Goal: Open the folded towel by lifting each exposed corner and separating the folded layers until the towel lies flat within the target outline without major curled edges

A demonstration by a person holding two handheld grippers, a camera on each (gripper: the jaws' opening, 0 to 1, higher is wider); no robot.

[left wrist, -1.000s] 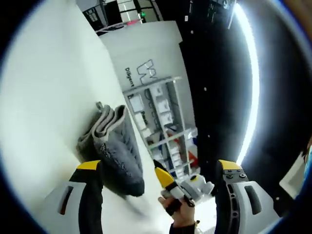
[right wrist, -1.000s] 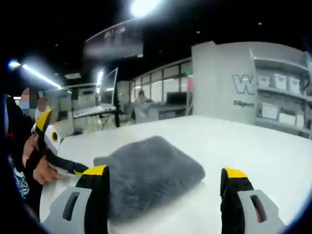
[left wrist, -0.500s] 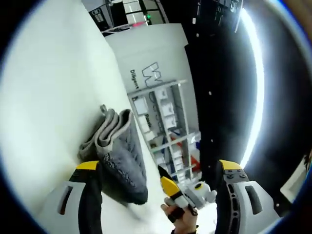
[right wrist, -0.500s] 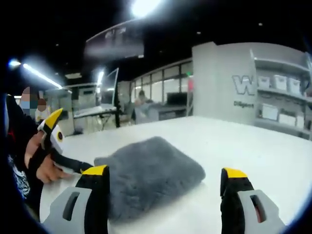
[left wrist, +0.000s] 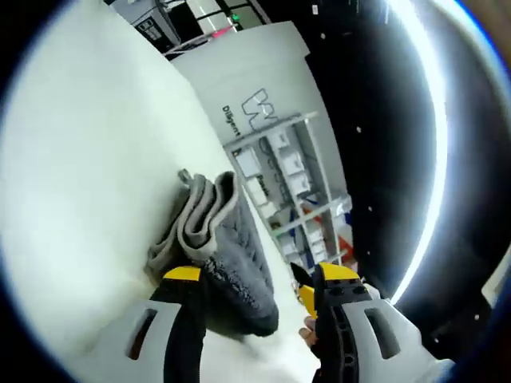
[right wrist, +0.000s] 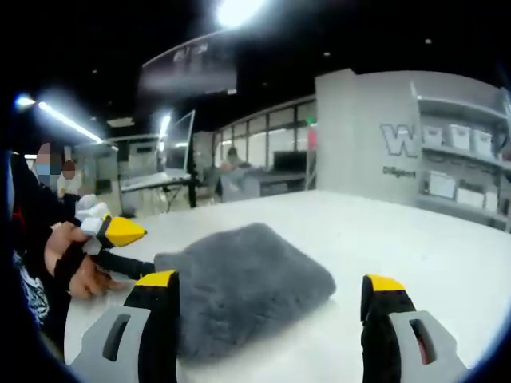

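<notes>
Left gripper (left wrist: 259, 279) stood with jaws apart, grasping nothing; folded grey towel (left wrist: 219, 243) lay on the white table (left wrist: 88, 159) at 12 o'clock of its tips. Right gripper (right wrist: 271, 291) likewise parted, unloaded; towel (right wrist: 243, 283) between jaws, left gripper (right wrist: 112, 233) at 9 o'clock.

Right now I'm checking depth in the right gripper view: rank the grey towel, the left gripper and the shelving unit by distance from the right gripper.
1. Grey towel, between the jaws.
2. Left gripper, far left, at the towel's corner.
3. Shelving unit, background right.
</notes>
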